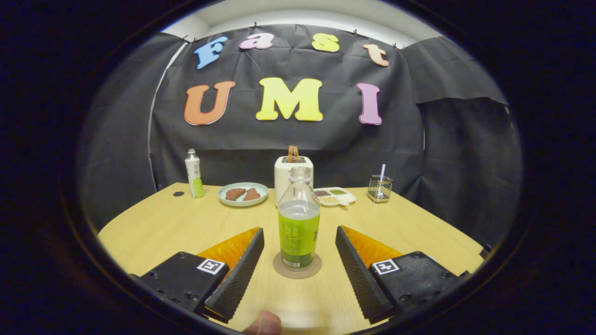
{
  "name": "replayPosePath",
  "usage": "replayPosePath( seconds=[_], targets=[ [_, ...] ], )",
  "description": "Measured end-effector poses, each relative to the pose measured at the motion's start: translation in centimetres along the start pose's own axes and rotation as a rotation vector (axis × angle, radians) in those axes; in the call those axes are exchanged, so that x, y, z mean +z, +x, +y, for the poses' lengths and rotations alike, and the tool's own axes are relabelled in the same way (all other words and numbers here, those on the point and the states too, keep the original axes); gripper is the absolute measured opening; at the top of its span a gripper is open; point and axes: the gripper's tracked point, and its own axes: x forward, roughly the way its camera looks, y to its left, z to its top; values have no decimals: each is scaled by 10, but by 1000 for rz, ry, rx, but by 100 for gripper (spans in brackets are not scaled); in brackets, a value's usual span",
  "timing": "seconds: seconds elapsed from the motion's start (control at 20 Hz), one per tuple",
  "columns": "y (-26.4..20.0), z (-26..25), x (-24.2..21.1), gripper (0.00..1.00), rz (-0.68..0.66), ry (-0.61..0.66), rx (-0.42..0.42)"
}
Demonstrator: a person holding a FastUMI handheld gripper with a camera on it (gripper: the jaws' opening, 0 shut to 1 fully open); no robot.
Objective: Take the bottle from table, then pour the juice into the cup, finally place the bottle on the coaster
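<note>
A clear bottle (299, 223) with a green label stands upright on a round brown coaster (281, 268) on the wooden table (163, 228). It has no cap and holds pale juice up to about the top of the label. My gripper (299, 239) is open, with the bottle between the two fingers and a gap on each side; neither finger (242, 267) touches it. A fingertip of the person's hand (264, 324) shows close below.
Beyond the bottle stands a white toaster (284, 174) with bread in it. Left of it are a plate (243, 194) with two brown pieces and a small white-green bottle (194, 173). To the right sit a divided snack tray (335, 196) and a wire holder (379, 188).
</note>
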Motion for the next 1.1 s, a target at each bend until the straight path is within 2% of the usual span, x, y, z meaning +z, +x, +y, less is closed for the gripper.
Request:
replayPosePath(
  seconds=[0.15,0.35,0.6,1.1],
  targets=[
    [-39,-3,11,99,-60,14,19],
    [-76,-5,5,99,-98,29,44],
    [-104,-7,-24,100,-95,59,59],
    [-132,-14,-36,100,-144,52,23]
  ],
)
